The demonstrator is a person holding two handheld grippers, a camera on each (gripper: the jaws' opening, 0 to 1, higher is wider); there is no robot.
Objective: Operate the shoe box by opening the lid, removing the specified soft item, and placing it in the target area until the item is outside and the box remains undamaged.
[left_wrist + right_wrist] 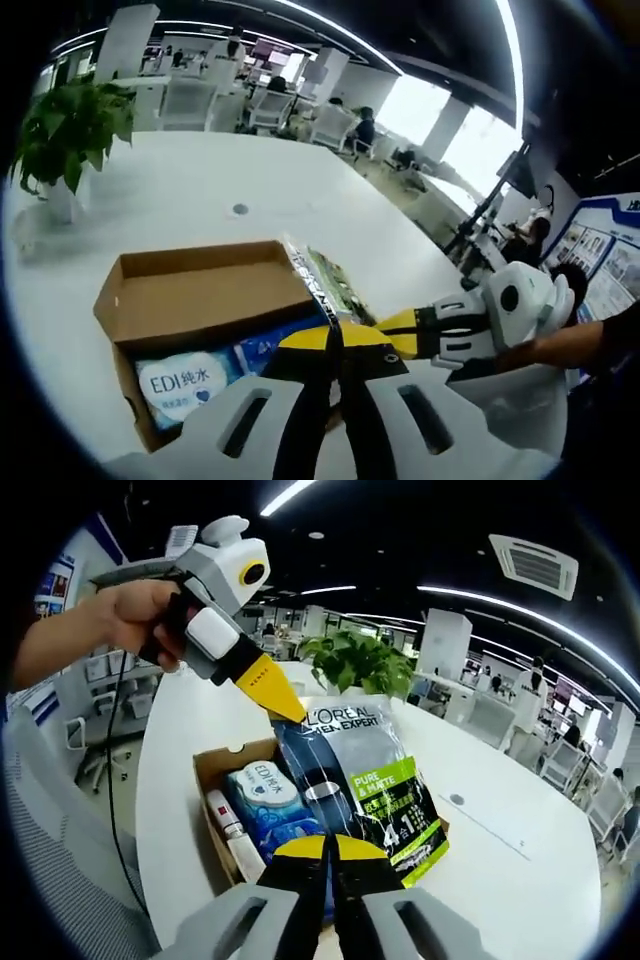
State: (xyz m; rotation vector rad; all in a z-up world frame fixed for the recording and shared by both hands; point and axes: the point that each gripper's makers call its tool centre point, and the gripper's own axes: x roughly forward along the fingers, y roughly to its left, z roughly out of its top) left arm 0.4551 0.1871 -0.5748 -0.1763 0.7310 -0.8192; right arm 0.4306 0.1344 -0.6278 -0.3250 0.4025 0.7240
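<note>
Over the shoe box, both grippers' fingers pinch the pouch.

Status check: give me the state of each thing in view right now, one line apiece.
Shoe box: open, standing on the white table.
Gray pouch: lifted over the box, pinched at both ends.
Right gripper: shut on the pouch's near edge.
Left gripper: shut on the pouch's top corner.
Wet wipes pack: lying inside the box.
White tube: lying inside the box.
</note>
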